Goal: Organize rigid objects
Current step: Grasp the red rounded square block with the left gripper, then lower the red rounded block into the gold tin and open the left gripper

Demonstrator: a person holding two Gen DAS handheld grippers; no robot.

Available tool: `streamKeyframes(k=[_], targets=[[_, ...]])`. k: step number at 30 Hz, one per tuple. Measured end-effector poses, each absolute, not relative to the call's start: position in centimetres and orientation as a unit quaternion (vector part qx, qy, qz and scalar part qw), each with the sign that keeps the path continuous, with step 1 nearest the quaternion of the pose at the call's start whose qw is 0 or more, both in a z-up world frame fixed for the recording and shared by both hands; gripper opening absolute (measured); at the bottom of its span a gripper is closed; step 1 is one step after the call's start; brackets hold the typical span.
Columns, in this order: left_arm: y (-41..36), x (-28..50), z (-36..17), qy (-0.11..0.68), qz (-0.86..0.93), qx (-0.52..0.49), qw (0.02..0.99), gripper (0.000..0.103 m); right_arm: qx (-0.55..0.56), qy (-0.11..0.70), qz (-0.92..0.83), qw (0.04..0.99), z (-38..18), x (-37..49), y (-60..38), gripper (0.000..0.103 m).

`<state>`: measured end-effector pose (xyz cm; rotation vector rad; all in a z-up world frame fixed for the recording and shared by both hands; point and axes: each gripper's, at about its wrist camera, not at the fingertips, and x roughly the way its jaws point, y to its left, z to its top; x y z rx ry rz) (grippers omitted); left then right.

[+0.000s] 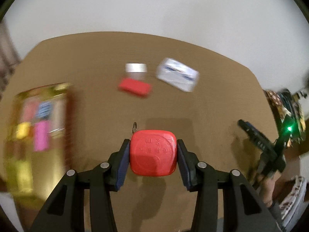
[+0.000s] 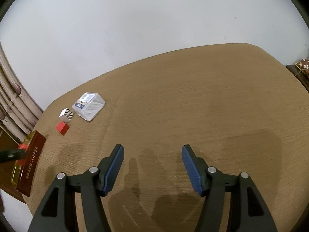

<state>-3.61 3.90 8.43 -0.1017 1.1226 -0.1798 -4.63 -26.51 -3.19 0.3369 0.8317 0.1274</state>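
Left gripper point(image 1: 153, 151) clamped on a red tape measure point(image 1: 153, 152), blue pads pressing both sides of the rounded case, embossed face toward the camera, small metal hook end poking out at its far edge; case held above the wooden table point(image 1: 202, 104). Right gripper point(image 2: 152, 154) empty, jaws spread wide over bare tabletop, shadows of both fingers visible on the wood beneath. Left wrist view heavily motion-blurred. At near left in that view: gold tin box point(image 1: 36, 133), open top showing pink, yellow and blue items inside, contents not identifiable through the blur. Right wrist view shows the same tin at the left table edge with its dark red lid point(image 2: 31, 168) lettered "TOFFEE" tilted against it. Farther out, mid-table: red block point(image 1: 134, 87), just behind it a white cube point(image 1: 135, 68) with black zigzag pattern on one side (pattern legible only from the right wrist). Just beside the cube, a clear plastic case point(image 1: 177, 74) with blue-and-white label. Plain white wall point(image 2: 135, 29) behind the table
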Motion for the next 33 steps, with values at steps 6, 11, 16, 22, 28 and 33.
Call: streamKeyframes(k=[6, 11, 16, 22, 28, 33], targets=[[15.2, -6.2, 7.7, 0.560, 0.010, -0.049, 0.827, 0.042, 0.151, 0.410, 0.056, 0.898, -3.5, -4.1, -25.9, 0.064], [21.3, -4.7, 3.9, 0.588, 0.051, -0.047, 0.806, 0.042, 0.143, 0.414, 0.052, 0.897, -3.7, -3.8, -25.3, 0.064], [22.6, -2.1, 0.3, 0.594, 0.067, -0.031, 0.801, 0.042, 0.137, 0.416, 0.049, 0.898, -3.8, -3.7, -24.9, 0.064], [23.1, -0.1, -0.9, 0.584, 0.071, -0.005, 0.809, 0.042, 0.132, 0.418, 0.047, 0.898, -4.0, -3.4, -24.5, 0.064], [22.8, 0.8, -0.4, 0.561, 0.065, 0.012, 0.825, 0.046, 0.130, 0.418, 0.047, 0.898, -4.2, -3.3, -24.4, 0.064], [23.3, -0.8, 2.2, 0.534, 0.065, -0.038, 0.842, 0.052, 0.128, 0.419, 0.046, 0.898, -4.2, -3.3, -24.3, 0.064]])
